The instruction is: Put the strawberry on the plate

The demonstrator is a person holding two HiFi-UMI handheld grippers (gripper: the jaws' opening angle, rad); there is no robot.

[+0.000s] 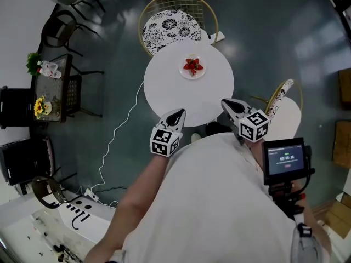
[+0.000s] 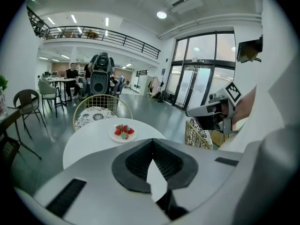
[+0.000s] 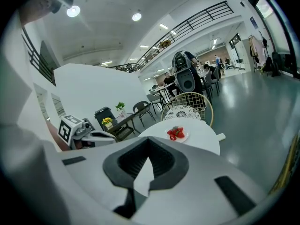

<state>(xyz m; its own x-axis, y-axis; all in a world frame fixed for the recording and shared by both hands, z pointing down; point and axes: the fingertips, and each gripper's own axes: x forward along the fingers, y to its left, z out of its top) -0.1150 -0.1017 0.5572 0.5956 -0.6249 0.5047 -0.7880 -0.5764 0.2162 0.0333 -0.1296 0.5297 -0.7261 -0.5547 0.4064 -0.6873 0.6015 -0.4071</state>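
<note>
Strawberries lie on the plate across the counter, ahead of the left gripper and right gripper, whose jaws are closed, empty and equally near.

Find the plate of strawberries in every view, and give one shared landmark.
Head view: plate upper centre, far side of the white table.
Left gripper view: plate left of centre, above the fingers.
Right gripper view: plate right of centre.
Landmark: gold wire chair behind the table.
</note>
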